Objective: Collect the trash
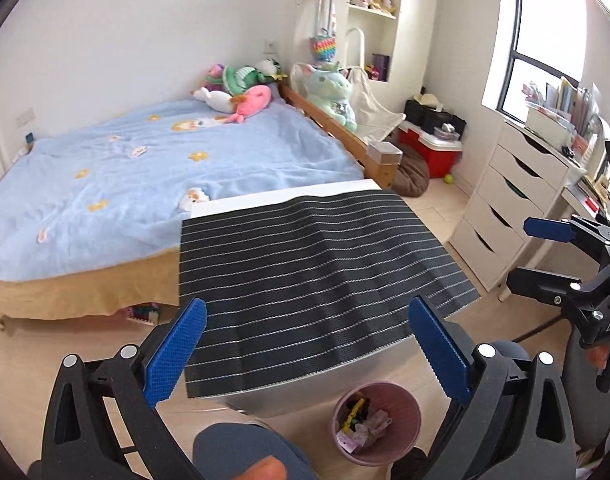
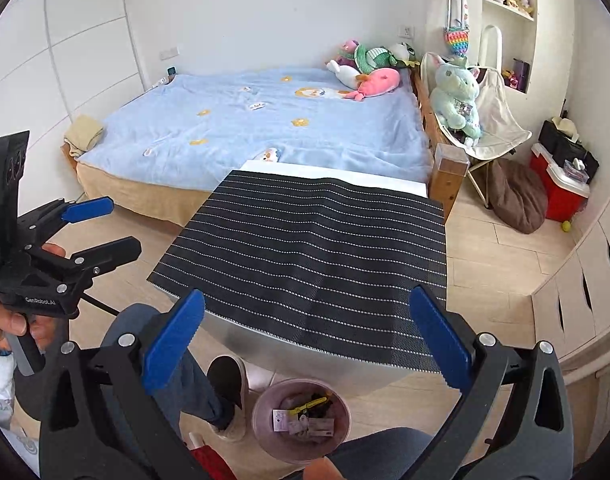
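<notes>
1. We hold both tongs released and empty above a small table: the left gripper [image 1: 305, 354] and the right gripper [image 2: 305, 338] each show blue pads spread wide with nothing between them.
2. Each tool also appears in the other's camera, the right gripper at the far right edge of the left view, the left gripper at the left edge of the right view with a hand [image 2: 9, 326] around its grip.
3. Under the tongs lies a black striped mat [image 1: 317, 276], draped over the white table [image 2: 337, 176] and bare on top.
4. Near the table's front edge, on the wooden floor, stands a pink bin [image 2: 301, 420] holding the trash [image 2: 305, 416]: wrappers, paper scraps and a yellow piece.
5. Our jeans-clad knees [image 1: 245, 448] and a slipper [image 2: 229, 396] flank the bin.
6. Beyond the table, a bed [image 1: 145, 168] with a blue blanket carries plush toys [image 1: 241, 88] at its far right corner; white drawers [image 1: 509, 204] stand at right.
</notes>
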{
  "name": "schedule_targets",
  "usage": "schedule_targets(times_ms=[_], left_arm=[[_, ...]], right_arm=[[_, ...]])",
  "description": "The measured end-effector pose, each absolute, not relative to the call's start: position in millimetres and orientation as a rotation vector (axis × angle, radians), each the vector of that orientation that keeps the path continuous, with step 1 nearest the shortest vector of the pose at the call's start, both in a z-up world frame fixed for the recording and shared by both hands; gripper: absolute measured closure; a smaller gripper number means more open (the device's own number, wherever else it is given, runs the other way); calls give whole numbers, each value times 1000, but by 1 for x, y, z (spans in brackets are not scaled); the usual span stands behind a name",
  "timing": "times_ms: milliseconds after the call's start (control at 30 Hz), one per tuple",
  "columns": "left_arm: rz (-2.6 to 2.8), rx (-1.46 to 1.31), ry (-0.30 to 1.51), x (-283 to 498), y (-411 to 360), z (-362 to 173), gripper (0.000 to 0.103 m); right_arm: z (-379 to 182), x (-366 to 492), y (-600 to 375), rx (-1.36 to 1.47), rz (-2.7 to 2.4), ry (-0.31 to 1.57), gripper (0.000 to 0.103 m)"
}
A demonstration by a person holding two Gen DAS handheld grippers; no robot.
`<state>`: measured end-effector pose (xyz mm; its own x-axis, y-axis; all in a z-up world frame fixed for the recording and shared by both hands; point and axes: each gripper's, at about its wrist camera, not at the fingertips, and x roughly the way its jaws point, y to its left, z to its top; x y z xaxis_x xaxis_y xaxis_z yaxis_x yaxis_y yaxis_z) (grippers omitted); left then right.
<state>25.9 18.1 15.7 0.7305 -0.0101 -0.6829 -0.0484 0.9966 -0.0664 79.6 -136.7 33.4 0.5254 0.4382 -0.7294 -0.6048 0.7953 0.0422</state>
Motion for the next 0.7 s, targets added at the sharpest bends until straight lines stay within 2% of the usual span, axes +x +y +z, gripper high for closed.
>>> schedule_targets(times_ms=[700], left_arm=[[42, -113, 762, 40, 38, 19, 6]], right_arm=[[32, 105, -119, -249, 616, 806, 3]])
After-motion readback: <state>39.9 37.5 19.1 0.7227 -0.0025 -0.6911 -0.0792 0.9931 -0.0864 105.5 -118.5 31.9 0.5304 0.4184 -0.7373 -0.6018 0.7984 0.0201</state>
